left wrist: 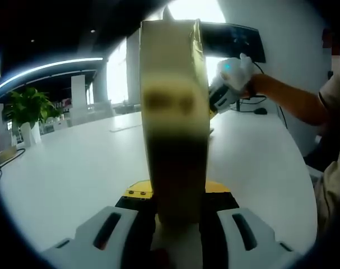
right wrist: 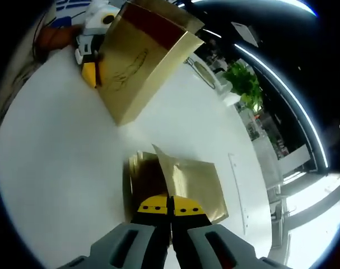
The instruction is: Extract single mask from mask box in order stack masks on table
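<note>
Left tool (left wrist: pixel 178 224): its two grey jaws with yellow tips are pressed onto the narrow edge of a tall golden-tan cardboard mask box (left wrist: pixel 174 117), holding it upright above the white tabletop (left wrist: pixel 80 168).
Right tool (right wrist: pixel 171 216): its jaws are pressed together on the edge of a thin golden-tan flat packet, a single mask (right wrist: pixel 189 182), which lies on the tabletop.
Mask stack: just beside that packet, to its left in the right gripper view, more flat golden-tan packets (right wrist: pixel 140 176) lie on the tabletop.
Mask box from the right gripper view: tilted, with a dark red band near its top, the left tool clamped at its far side.
Person: a forearm (left wrist: pixel 287 98) reaches in from the right of the left gripper view.
Surroundings: a green potted plant (left wrist: pixel 27 109) stands at the far edge of the tabletop.
</note>
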